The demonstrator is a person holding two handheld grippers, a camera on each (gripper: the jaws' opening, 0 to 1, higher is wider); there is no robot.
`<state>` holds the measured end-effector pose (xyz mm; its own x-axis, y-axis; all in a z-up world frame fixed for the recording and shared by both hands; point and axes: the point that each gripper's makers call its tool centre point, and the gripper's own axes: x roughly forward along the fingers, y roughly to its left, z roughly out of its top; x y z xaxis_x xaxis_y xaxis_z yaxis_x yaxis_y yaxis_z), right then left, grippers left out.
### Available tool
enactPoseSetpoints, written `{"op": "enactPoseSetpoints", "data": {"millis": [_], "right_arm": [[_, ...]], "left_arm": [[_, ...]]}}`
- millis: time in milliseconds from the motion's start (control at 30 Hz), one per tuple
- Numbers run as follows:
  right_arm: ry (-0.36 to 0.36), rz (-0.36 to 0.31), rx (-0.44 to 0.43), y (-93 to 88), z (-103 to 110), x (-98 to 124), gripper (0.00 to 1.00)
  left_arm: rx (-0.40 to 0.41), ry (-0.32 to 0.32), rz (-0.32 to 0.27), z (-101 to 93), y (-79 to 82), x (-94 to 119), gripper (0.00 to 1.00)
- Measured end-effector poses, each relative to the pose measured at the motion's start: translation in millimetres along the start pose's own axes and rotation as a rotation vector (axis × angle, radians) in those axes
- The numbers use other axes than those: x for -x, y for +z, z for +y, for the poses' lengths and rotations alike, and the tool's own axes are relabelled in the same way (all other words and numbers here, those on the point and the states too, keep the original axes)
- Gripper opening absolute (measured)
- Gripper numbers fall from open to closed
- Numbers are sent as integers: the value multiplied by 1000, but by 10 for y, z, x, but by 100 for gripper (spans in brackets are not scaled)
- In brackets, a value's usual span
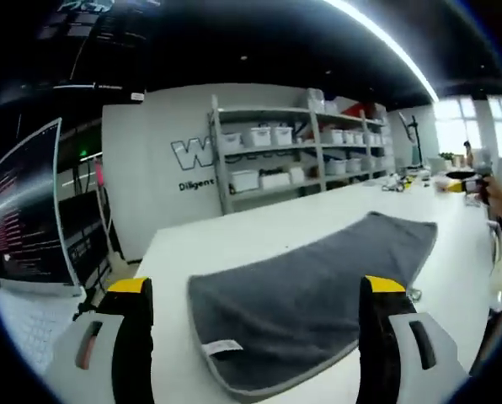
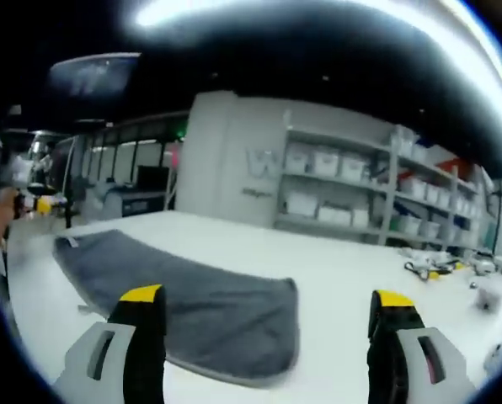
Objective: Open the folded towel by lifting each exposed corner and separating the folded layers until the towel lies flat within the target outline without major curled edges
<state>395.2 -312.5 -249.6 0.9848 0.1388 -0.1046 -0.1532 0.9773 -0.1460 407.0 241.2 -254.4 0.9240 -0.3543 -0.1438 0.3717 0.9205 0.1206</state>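
With both tongs spread wide and gripping nothing, the folded grey terry towel (image 1: pixel 306 299) lies on the white tabletop (image 1: pixel 259 227), its long axis running between them, labelled corner just ahead of the left tongs (image 1: pixel 255 324), opposite end left of the right tongs (image 2: pixel 268 332).

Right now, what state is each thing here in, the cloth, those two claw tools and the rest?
Grey towel: lying on the white table, still folded, white label showing.
Left gripper: open, holding nothing.
Right gripper: open, holding nothing.
Shelf bins: standing on shelves.
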Motion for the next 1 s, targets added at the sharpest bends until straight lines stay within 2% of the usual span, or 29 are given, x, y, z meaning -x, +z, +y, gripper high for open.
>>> {"op": "enactPoseSetpoints", "data": {"millis": [100,267,400,600,1000], "right_arm": [[24,10,-1,-67,93,130,100],[46,7,-28,-168,228,292,100],[64,0,-50,-209,326,406,100],[49,-18,-37,-209,340,539,100],[71,-5,-59,-362,377,569,100]], "left_arm": [[10,-12,-8,-102,-22,143,100],[-12,-60,8,-251,-98,243,100],[-5,-90,-8,-364,-62,318,100],[-4,-96,-23,-381,-4,397,100],[-27,-113,-38,-507,43,526,100]]}}
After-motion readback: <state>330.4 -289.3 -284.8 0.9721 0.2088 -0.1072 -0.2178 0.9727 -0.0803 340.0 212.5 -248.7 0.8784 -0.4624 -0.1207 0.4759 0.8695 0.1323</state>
